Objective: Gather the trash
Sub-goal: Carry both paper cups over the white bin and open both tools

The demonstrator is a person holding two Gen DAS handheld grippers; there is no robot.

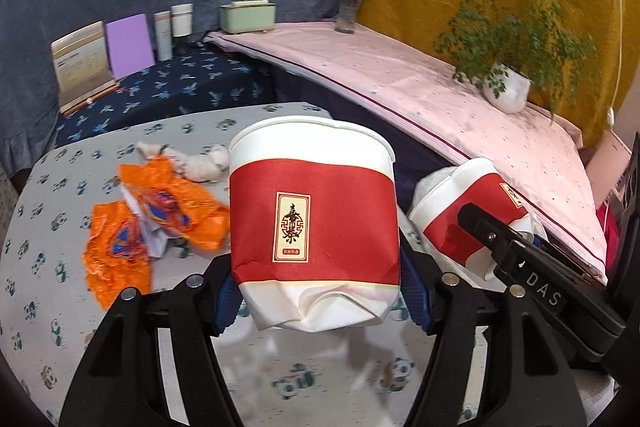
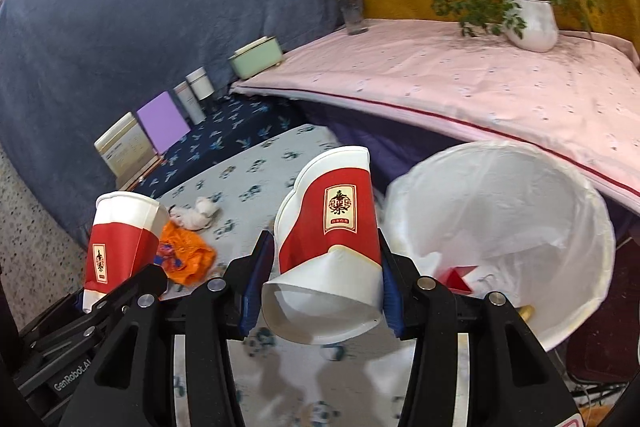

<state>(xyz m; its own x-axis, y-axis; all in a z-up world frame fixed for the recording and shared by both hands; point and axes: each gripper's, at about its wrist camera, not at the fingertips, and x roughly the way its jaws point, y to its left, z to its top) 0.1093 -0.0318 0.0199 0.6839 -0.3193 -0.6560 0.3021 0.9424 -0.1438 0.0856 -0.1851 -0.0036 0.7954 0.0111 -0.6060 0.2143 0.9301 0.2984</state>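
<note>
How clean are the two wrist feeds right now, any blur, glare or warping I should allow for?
Left wrist: the held cup is sharp, the tablecloth under the claw smeared, the pink shelf edge bowed by the fisheye. Right wrist: the crushed cup is crisp, the white bin liner bright and washed out, the tablecloth below blurred; corners dark in both.

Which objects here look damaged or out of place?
Both red-and-white paper cups are crushed: the left gripper's cup is crumpled at its base, the right gripper's cup squashed flat. Torn orange wrappers and wadded white tissue litter the panda-print cloth.
</note>
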